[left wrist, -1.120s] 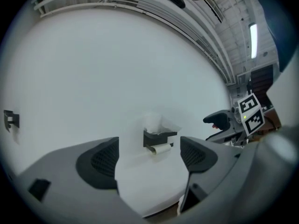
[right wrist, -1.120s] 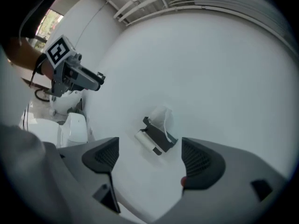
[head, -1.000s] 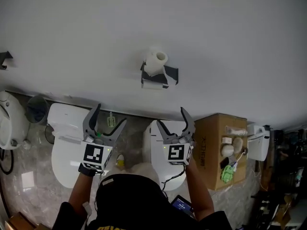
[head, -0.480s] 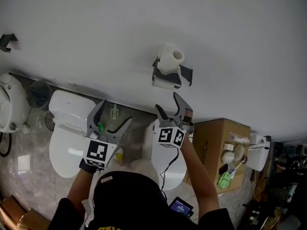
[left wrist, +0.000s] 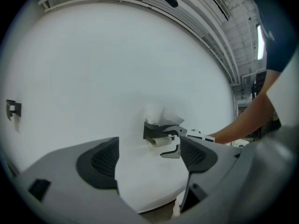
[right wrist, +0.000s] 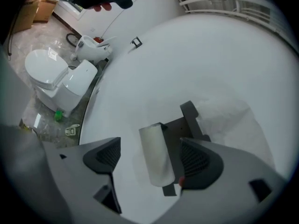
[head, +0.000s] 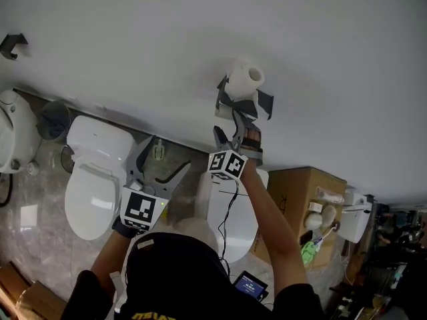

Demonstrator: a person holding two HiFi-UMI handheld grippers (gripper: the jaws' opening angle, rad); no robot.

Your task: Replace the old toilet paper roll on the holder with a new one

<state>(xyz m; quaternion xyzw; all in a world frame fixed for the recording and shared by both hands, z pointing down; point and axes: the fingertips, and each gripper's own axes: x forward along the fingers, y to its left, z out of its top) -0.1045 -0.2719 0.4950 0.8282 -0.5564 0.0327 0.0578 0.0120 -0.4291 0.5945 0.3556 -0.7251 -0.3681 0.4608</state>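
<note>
A dark grey holder [head: 244,105] is fixed to the white wall, with a full white roll [head: 245,78] standing on top of it. In the right gripper view the old bare cardboard tube [right wrist: 157,154] hangs on the holder [right wrist: 186,124]. My right gripper [head: 233,126] is raised to the holder, open, and its jaws [right wrist: 152,158] straddle the tube without touching it. My left gripper [head: 157,168] hangs lower and to the left, open and empty. In the left gripper view [left wrist: 148,160] it faces the holder [left wrist: 154,131] from a distance, with the tube [left wrist: 161,143] and the right gripper [left wrist: 172,142] in sight.
Below the wall stand a white toilet [head: 93,179] at the left and another [head: 225,209] under my right arm. A cardboard box [head: 299,199] with small items sits at the right. A urinal [head: 10,139] and a grey bin [head: 53,121] are far left. A dark hook [head: 13,45] sticks out of the wall.
My right gripper has risen from above the toilet to the holder and now brackets the old tube. The left gripper stayed low and open.
</note>
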